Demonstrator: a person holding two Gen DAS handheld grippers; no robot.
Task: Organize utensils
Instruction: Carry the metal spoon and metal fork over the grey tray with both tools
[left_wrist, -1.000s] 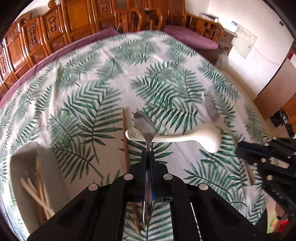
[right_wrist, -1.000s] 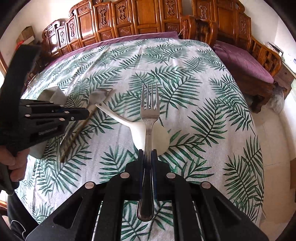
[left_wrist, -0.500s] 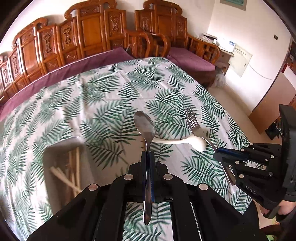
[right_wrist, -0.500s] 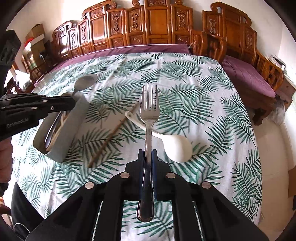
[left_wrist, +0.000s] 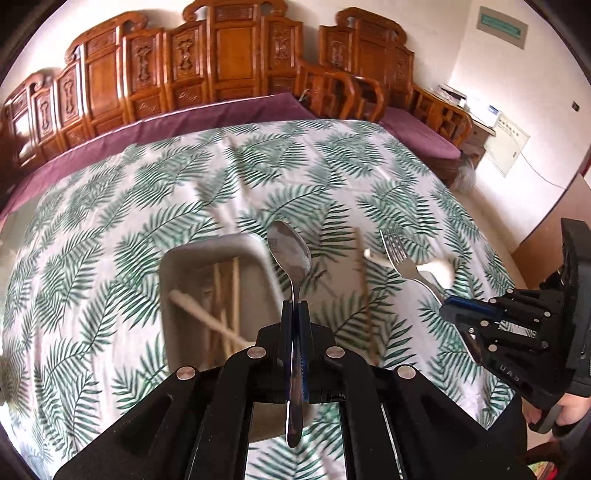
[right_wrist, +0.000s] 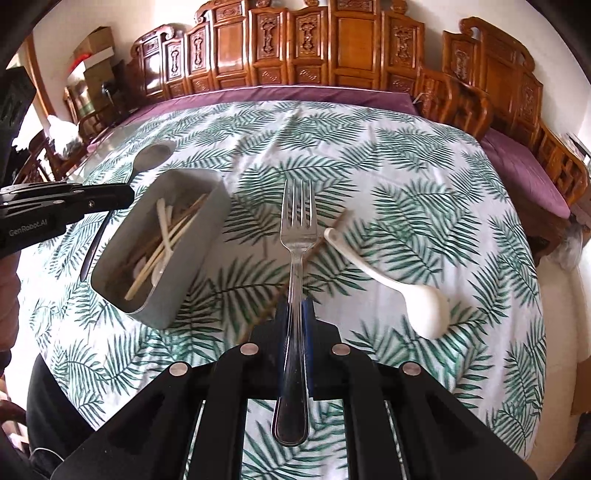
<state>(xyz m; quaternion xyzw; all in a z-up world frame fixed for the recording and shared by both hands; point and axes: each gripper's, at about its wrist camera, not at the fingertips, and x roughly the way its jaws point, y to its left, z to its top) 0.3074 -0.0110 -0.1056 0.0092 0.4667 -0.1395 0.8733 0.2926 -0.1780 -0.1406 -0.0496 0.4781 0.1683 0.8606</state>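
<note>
Your left gripper is clamped on the metal spoon, your right gripper on the fork, grey bin at its 10 o'clock.

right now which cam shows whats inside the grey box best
The right wrist view: it looks down into the grey box, showing crossed chopsticks clearly. The left wrist view shows the box blurred, partly hidden behind the left gripper.

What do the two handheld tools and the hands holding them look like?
Both are matte black plastic, angular, with round silver bolt heads on the arms and blue pads inside the fingertips. The left tool carries white "GenRobot.AI" lettering on its side; the right tool shows faint letters, too small to read. A bare hand grips the right one. No cables visible.
</note>
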